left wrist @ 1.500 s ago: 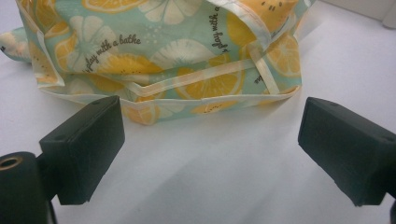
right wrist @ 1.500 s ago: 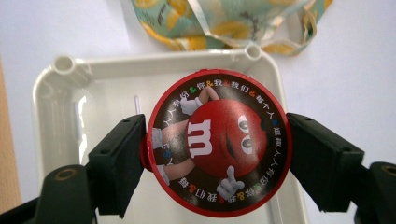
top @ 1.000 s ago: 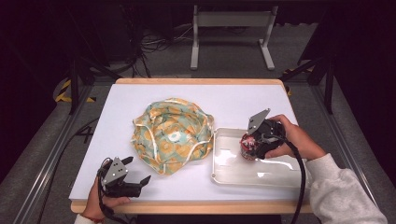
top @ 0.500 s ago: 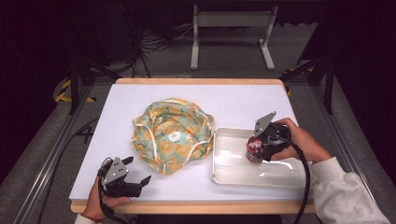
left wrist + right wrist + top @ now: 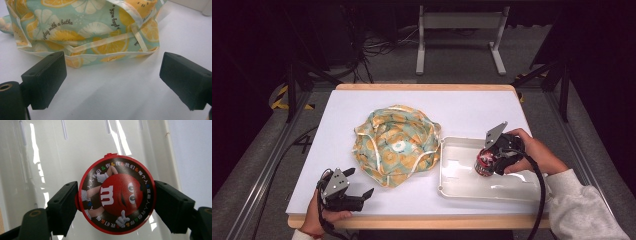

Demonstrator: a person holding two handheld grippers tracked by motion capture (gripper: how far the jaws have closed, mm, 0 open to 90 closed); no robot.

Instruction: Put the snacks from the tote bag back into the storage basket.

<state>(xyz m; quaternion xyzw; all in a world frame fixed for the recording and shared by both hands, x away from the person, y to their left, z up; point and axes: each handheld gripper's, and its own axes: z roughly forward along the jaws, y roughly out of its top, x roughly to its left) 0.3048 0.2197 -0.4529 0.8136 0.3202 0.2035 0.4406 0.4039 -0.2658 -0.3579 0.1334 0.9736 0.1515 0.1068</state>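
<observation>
Right gripper (image 5: 116, 202) jaws clamp a round candy tin (image 5: 117, 195) over the white tray (image 5: 462, 187). Smooth rim: could slip. Left gripper (image 5: 112, 82) jaws wide open, holding nothing, near fruit-print bag (image 5: 87, 27) on the surface.

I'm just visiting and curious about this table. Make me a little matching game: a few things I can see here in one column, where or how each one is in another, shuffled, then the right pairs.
Things:
1. candy tub
2. lemon-print cloth bag
3. white tray
4. left tool

Place or state:
A. lies crumpled in the middle of the table
B. jaws apart, nothing between them
C. clamped between the jaws of the right tool
D. sits on the right part of the table, beside the bag

Pairs: 1-C, 2-A, 3-D, 4-B
</observation>
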